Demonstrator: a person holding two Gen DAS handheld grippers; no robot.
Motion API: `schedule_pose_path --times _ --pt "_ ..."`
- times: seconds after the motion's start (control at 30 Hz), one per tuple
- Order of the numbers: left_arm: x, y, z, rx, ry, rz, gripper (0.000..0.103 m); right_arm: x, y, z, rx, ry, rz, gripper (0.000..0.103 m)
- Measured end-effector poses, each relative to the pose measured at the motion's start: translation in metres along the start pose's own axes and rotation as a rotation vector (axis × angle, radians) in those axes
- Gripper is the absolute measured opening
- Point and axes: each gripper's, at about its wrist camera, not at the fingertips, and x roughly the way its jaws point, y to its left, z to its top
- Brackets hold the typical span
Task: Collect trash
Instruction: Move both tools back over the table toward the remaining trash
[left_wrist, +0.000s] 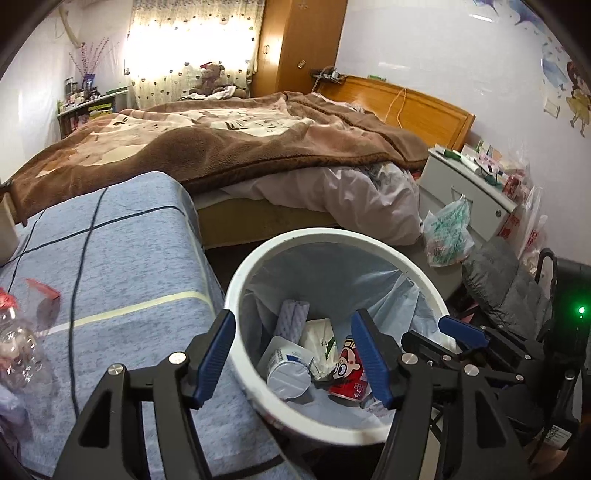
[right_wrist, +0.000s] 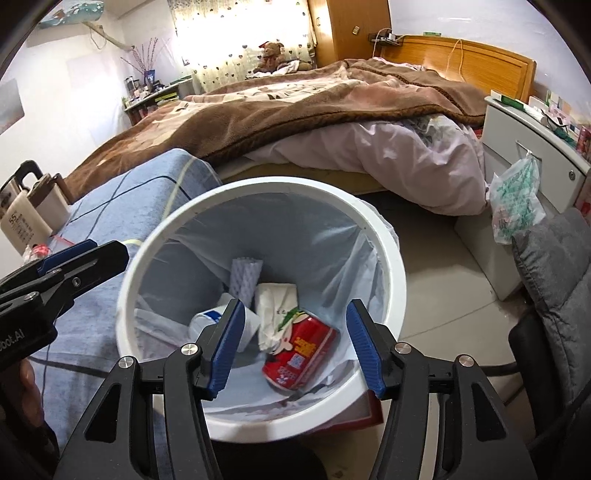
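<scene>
A white trash bin (left_wrist: 236, 280) with a pale blue liner stands on the floor beside a blue-covered table (left_wrist: 122, 258). It also shows in the right wrist view (right_wrist: 391, 258). Inside lie a red can (right_wrist: 299, 350), a white cup (left_wrist: 286, 374), crumpled white paper (right_wrist: 275, 306) and a lavender sponge (right_wrist: 245, 275). My left gripper (left_wrist: 299, 358) is open and empty over the bin's near rim. My right gripper (right_wrist: 295, 343) is open and empty above the bin. A clear plastic bottle (left_wrist: 18, 350) lies on the table at the left.
A bed with a brown blanket (left_wrist: 221, 140) fills the background. A white nightstand (left_wrist: 469, 184) with a hanging plastic bag (left_wrist: 448, 232) stands right. A grey padded chair (right_wrist: 554, 280) is at the right. A thermos and box (right_wrist: 33, 210) stand on the table.
</scene>
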Motion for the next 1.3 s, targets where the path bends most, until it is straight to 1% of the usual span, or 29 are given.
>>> schedule_pose_path --times 0.27,0.37,0.53,0.67,0.8,0.9,0.97,1.1,1.17,1.3 --pt "-0.038 0.022 -0.011 -0.031 -0.064 0.031 0.068 -0.025 0.026 -0.004 -0.016 -0.055 0.033 0.058" --pt "-0.051 0.031 -0.017 -0.034 -0.088 0.056 0.068 -0.032 0.039 -0.005 -0.032 -0.073 0.045 0.058" --pt "-0.076 0.053 -0.03 -0.07 -0.133 0.09 0.068 -0.04 0.067 -0.01 -0.071 -0.092 0.089 0.058" --pt "-0.099 0.075 -0.044 -0.094 -0.161 0.164 0.069 -0.042 0.094 -0.015 -0.119 -0.097 0.136 0.058" --pt "-0.123 0.102 -0.06 -0.143 -0.19 0.231 0.071 -0.04 0.122 -0.022 -0.159 -0.096 0.19 0.058" --pt "-0.137 0.12 -0.072 -0.167 -0.197 0.292 0.072 -0.039 0.145 -0.027 -0.194 -0.089 0.226 0.058" --pt "-0.145 0.133 -0.08 -0.2 -0.202 0.307 0.072 -0.038 0.159 -0.03 -0.218 -0.083 0.243 0.058" --pt "-0.16 0.156 -0.098 -0.218 -0.207 0.408 0.073 -0.035 0.185 -0.034 -0.257 -0.073 0.285 0.058" --pt "-0.164 0.168 -0.105 -0.249 -0.2 0.403 0.073 -0.033 0.196 -0.035 -0.274 -0.073 0.3 0.058" --pt "-0.167 0.186 -0.117 -0.288 -0.181 0.434 0.074 -0.027 0.22 -0.035 -0.299 -0.055 0.339 0.058"
